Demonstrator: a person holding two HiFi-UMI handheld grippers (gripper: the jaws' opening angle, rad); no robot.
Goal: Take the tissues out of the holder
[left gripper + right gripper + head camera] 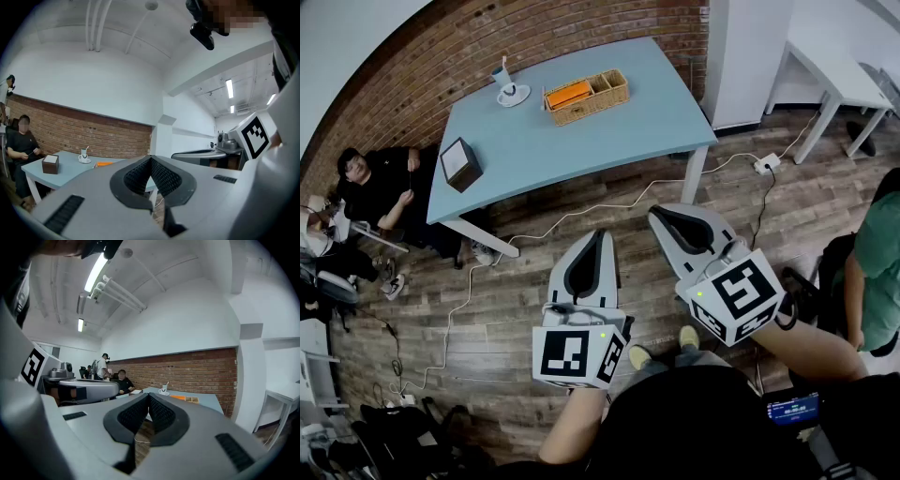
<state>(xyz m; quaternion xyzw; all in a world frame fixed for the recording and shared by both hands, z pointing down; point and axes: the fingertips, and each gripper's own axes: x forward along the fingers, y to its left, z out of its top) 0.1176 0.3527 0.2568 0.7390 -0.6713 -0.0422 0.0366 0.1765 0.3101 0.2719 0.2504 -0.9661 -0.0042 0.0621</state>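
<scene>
A dark brown tissue holder (461, 164) with a pale top stands near the left edge of the blue-grey table (609, 131). It also shows far off in the left gripper view as the tissue holder (50, 164). My left gripper (600, 233) and right gripper (657, 213) hover side by side over the wooden floor, well short of the table. Both point level toward it. In the left gripper view my left gripper (151, 160) has its jaws pressed together with nothing between them. My right gripper (149, 395) is likewise shut and empty.
A cup on a saucer (508, 91) and a wicker basket (586, 95) with an orange item sit at the table's far side. A seated person (375, 187) is left of the table. A cable and power strip (766, 165) lie on the floor. A white table (834, 80) and another person (877, 272) are at the right.
</scene>
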